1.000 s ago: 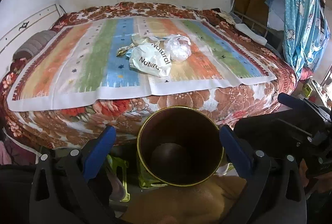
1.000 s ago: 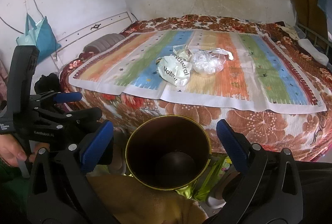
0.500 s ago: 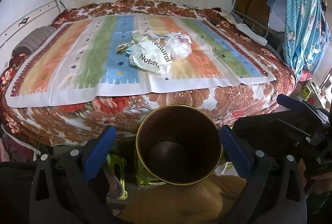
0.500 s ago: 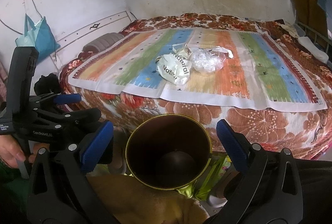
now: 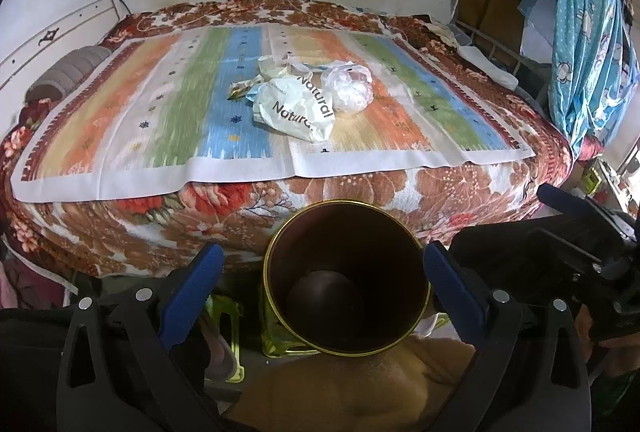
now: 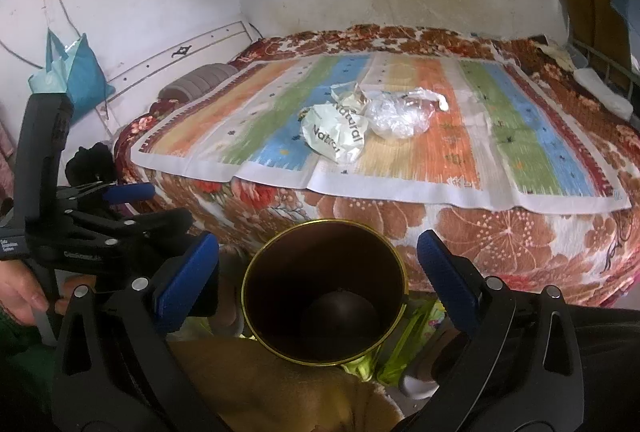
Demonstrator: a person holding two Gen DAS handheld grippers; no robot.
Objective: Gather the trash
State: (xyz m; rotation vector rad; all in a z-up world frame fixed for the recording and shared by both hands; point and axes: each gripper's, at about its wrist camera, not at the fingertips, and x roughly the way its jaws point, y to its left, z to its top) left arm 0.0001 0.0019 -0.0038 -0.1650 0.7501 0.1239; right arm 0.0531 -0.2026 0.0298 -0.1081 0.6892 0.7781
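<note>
My left gripper (image 5: 324, 296) and right gripper (image 6: 318, 286), both spread wide and empty, flank a dark gold-rimmed bin (image 5: 347, 278) below the bed (image 5: 360, 192), where a crumpled "Natural" bag (image 5: 296, 108) lies touching clear plastic wrap (image 5: 348, 86).

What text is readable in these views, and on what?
"Natural": printed twice in dark letters on the crumpled white bag lying on the striped mat.
Small white print on the left gripper's black body, seen from the right wrist view: too blurred to read.
Nothing legible on the clear plastic bag, the other wrappers or the brown bin.
</note>
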